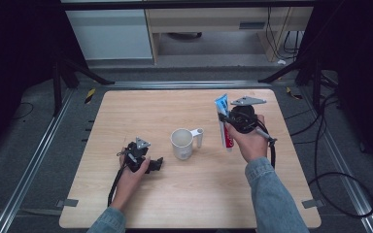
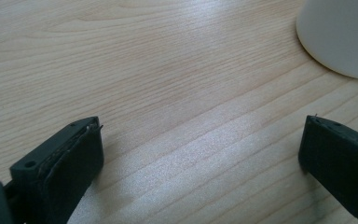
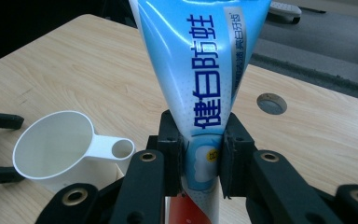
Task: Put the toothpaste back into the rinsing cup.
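A dark room is sitting around a light wooden table (image 1: pixel 189 194), with grey floor and metal rails at its sides. Two arms in blue denim sleeves (image 1: pixel 274 199) are reaching in from the near edge.

A white cup (image 1: pixel 182 143) is standing upright near the middle of the table. Its flat handle (image 1: pixel 198 136), with a round hole in it, is sticking out toward the right hand.

To the right of the cup, the right gripper (image 3: pixel 200 156) is holding a blue and white toothpaste tube (image 1: pixel 223 121) up off the table. Its two black jaws are squeezing the tube from both sides. In the right gripper view, the wide flat end is pointing up and a red part is showing below the jaws.

To the left of the cup, the left gripper (image 2: pixel 200 154) is sitting low over the wood. Its jaws are standing wide apart with only bare table between them. The cup's round side (image 2: pixel 342 37) is showing just ahead of them.
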Motion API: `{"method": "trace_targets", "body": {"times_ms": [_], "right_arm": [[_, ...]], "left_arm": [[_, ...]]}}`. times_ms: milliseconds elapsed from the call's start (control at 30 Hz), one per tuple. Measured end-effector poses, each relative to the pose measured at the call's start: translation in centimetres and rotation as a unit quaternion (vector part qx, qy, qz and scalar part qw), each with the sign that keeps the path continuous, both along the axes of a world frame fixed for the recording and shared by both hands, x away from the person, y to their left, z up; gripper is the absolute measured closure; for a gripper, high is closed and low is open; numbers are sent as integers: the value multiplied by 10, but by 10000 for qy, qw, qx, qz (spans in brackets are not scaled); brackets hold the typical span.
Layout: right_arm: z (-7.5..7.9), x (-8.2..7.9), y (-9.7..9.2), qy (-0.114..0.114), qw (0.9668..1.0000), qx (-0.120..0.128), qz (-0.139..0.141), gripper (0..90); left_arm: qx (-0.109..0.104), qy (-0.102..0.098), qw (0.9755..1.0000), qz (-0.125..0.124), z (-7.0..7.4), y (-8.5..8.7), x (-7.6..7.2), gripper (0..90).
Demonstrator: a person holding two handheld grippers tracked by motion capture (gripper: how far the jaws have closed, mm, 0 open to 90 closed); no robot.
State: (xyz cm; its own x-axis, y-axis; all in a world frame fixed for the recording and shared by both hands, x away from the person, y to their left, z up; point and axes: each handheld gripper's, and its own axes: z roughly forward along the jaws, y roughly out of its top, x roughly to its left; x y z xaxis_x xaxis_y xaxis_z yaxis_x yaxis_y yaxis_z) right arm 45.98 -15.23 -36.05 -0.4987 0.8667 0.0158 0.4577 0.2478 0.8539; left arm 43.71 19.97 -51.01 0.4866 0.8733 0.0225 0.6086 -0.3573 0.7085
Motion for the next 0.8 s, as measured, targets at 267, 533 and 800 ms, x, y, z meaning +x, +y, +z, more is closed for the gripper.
{"method": "trace_targets", "body": {"times_ms": [267,533,800], "right_arm": [[0,2,6,-173,9999,2,-4,735],[1,1,10,-391,9992,96,-45,735],[0,-1,18,-593,9981,182,-24,736]], "left_arm": [[1,-2,10000,1,0,0,0,0],[1,-3,10000,1,0,0,0,0],[-3,-4,10000,2,0,0,0,0]]}}
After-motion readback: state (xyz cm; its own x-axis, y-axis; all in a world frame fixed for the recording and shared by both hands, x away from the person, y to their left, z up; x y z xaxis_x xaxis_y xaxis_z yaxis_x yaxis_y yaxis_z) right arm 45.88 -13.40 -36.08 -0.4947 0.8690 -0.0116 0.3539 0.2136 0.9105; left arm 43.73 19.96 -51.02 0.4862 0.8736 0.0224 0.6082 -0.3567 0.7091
